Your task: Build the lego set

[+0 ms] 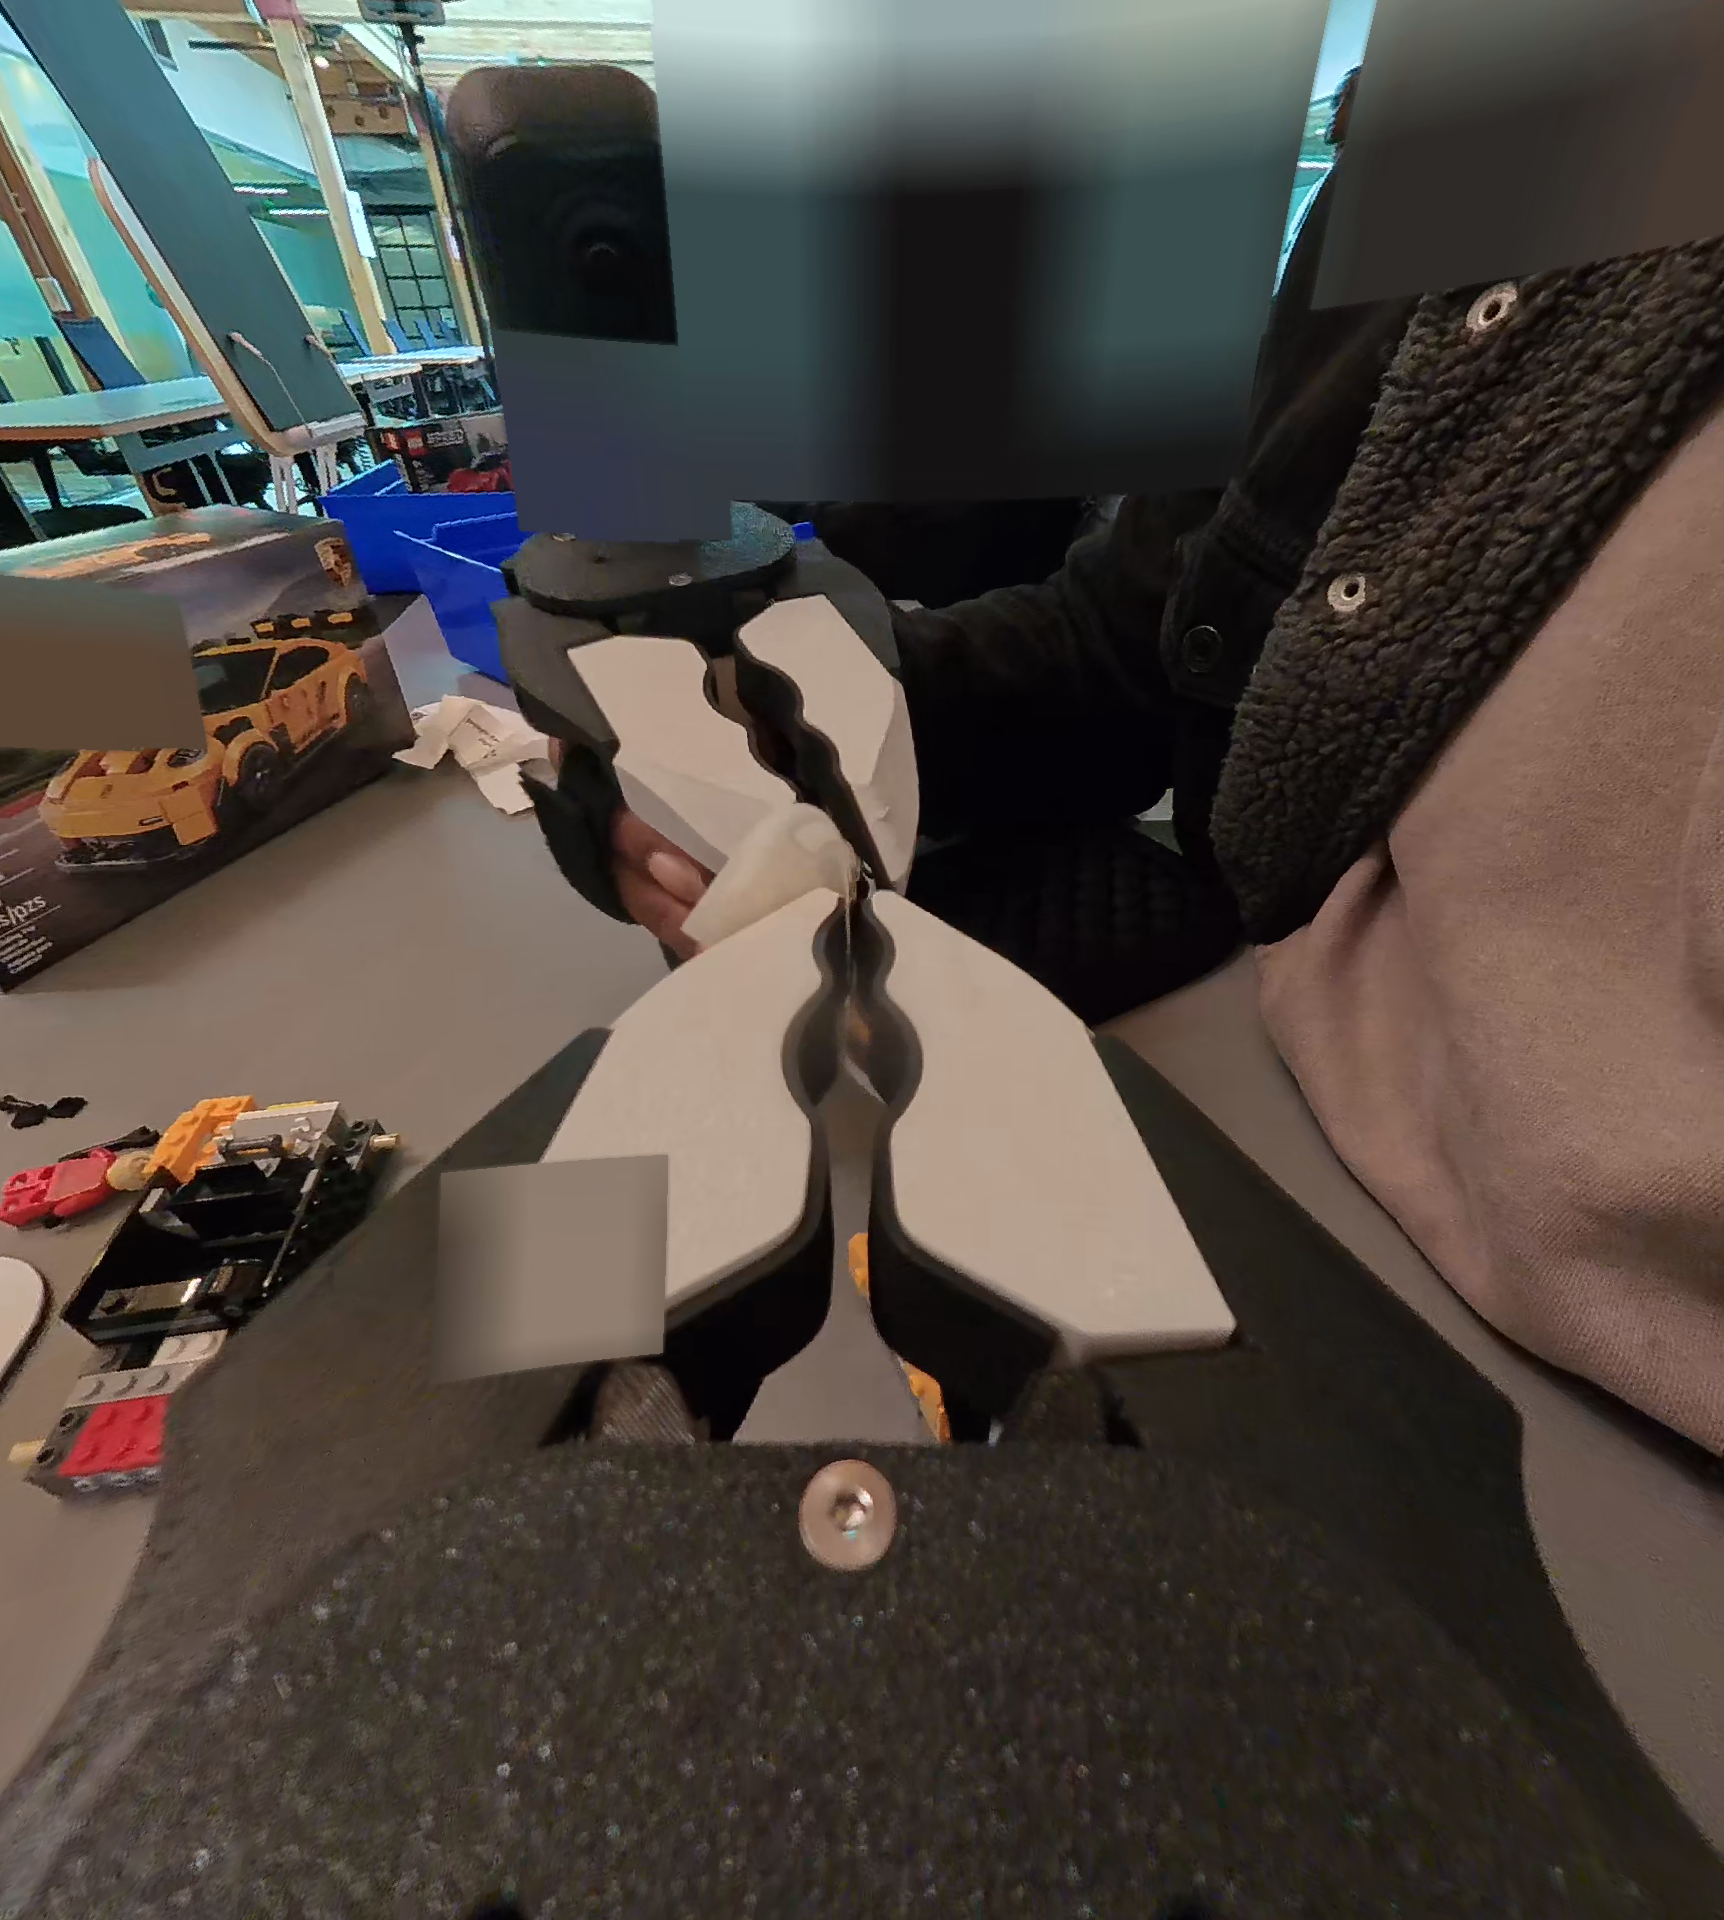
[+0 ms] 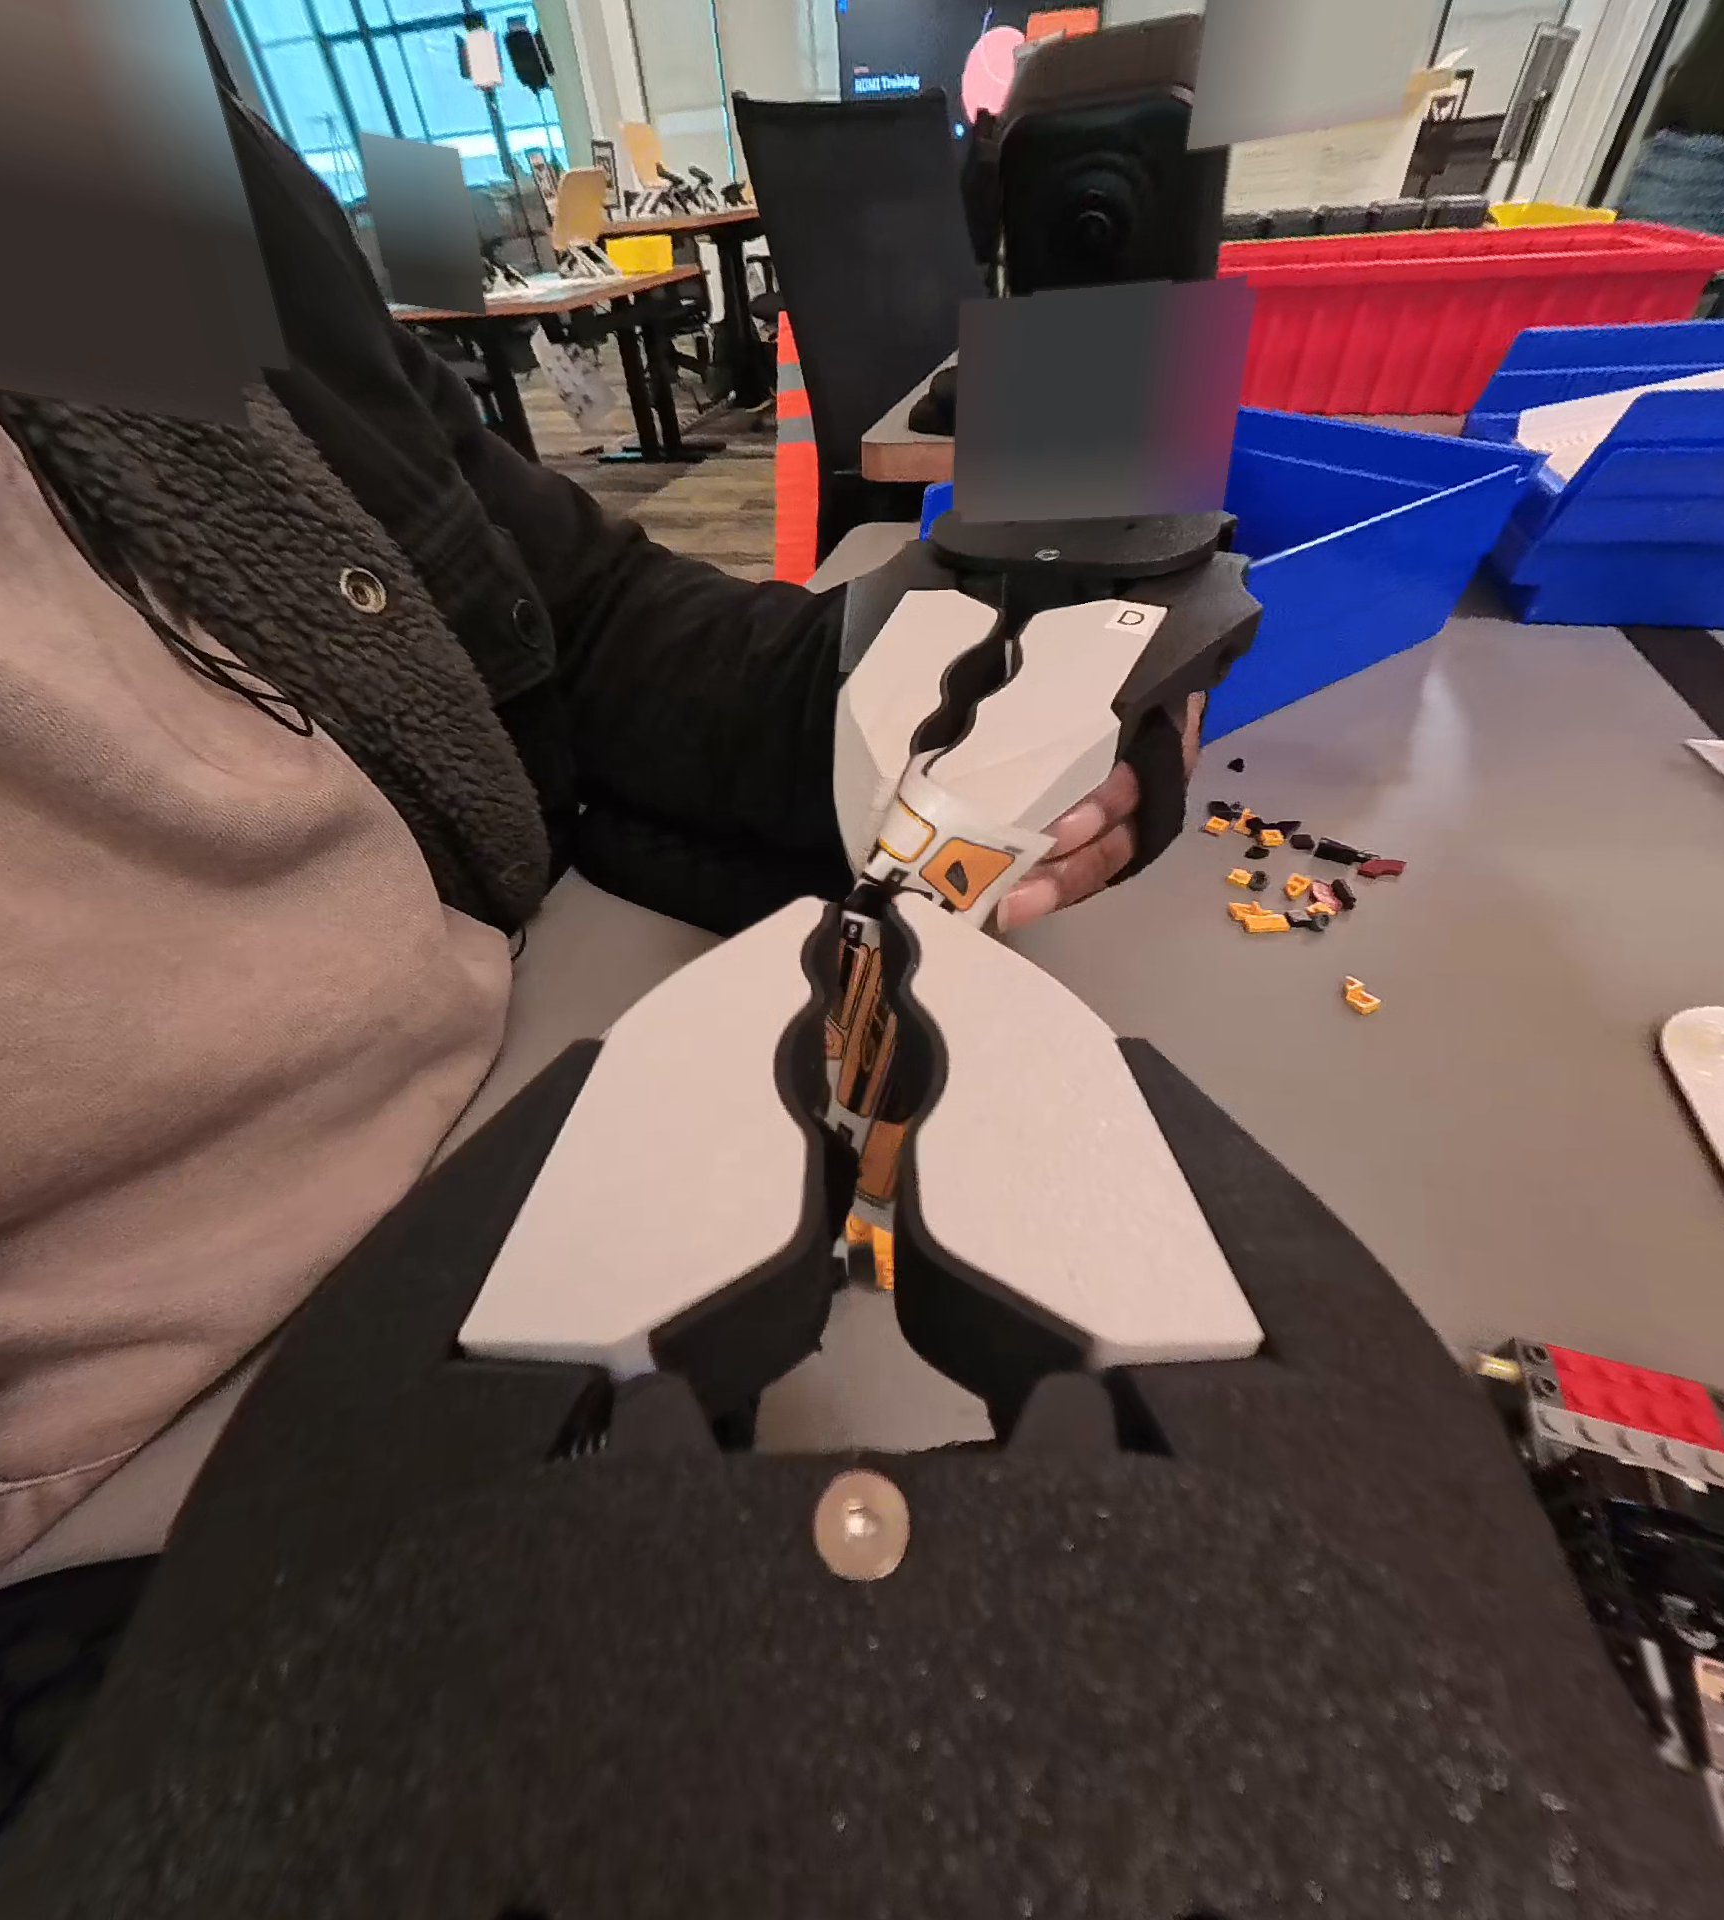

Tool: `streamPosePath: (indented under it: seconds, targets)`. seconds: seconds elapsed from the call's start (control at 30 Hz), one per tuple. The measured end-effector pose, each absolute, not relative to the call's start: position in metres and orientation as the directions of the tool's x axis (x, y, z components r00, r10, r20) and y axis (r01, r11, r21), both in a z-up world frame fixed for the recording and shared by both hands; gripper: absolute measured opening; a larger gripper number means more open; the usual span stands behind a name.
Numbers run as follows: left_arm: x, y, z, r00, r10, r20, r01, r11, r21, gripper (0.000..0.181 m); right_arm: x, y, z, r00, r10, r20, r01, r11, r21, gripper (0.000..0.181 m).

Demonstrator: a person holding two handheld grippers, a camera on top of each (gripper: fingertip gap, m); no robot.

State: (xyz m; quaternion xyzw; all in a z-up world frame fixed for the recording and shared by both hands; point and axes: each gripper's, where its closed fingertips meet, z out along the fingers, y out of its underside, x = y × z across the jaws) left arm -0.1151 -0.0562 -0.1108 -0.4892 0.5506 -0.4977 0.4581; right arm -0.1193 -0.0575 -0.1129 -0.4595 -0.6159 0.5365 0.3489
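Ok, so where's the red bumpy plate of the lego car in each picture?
Left wrist view: the red plate is at the lower left, on the near end of the black car build.
Right wrist view: the same red plate is at the lower right, near the picture's edge.
Shared landmark: the sticker sheet, held up in the middle of both views.

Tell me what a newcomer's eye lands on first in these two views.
Dead centre, the two white-and-black grippers meet tip to tip, the right gripper and left gripper both pinching a white sticker sheet with orange and black decals. Left of them on the grey table lies the half-built black, red and orange brick car.
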Motion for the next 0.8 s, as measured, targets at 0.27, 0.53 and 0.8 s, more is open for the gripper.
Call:
streamPosePath:
  seconds: [0.27,0.53,0.8]
  targets:
    - [-0.1141,-0.0554,-0.1109,-0.075,-0.995,-0.071,-0.104,0.078,-0.991,0.0,-0.1176,-0.0559,-0.1104,-0.355,0.921,-0.158,0.195,-0.093,-0.976,0.005]
    - [-0.1132,-0.0528,-0.113,-0.038,-0.989,-0.142,-0.139,0.146,-0.979,0.0,-0.1165,-0.0526,-0.1092,-0.357,0.912,-0.202,0.193,-0.14,-0.971,0.002]
    - [-0.1124,-0.0548,-0.1146,-0.048,-0.987,-0.152,-0.147,0.158,-0.976,0.0,-0.1152,-0.0544,-0.1103,-0.379,0.899,-0.217,0.192,-0.153,-0.969,0.0]
